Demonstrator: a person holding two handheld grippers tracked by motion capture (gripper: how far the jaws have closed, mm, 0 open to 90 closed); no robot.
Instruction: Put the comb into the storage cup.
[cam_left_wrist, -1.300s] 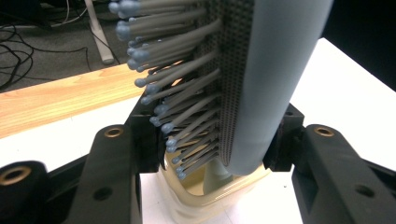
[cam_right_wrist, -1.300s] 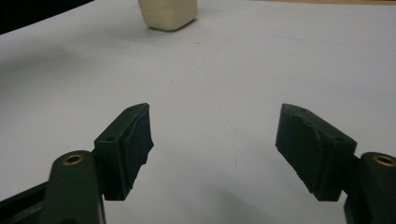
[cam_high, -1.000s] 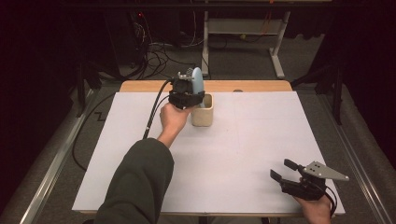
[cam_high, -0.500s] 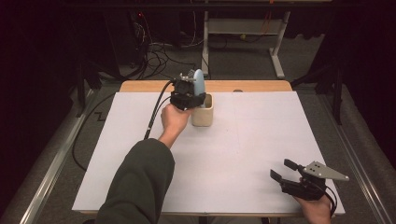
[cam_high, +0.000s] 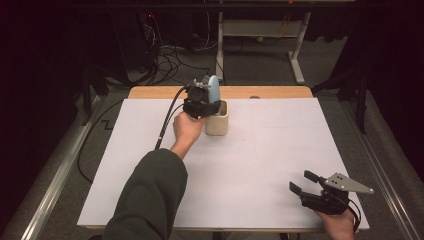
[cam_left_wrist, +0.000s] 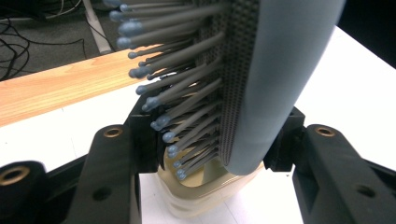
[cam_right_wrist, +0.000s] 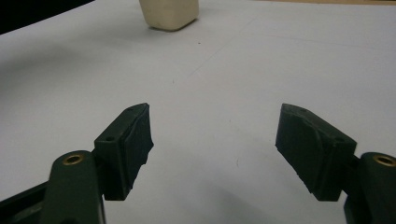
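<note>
This is looking like a lab or a recording workspace rather than a home. The counter (cam_high: 280, 150) is wearing a plain white sheet over a wooden top. Beyond the counter, black cables (cam_high: 167, 62) are trailing across grey carpet (cam_high: 260, 62), and a white metal frame (cam_high: 260, 30) is standing there. Metal rails (cam_high: 55, 175) are running along both sides of the counter, with dark surroundings closing in.

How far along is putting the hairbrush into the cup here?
Done: the left tongs are clamped on the blue hairbrush. In hand: its handle end sits at the mouth of the cream cup, the brush upright. Left: lower and release. The right tongs rest open near the table's corner.
</note>
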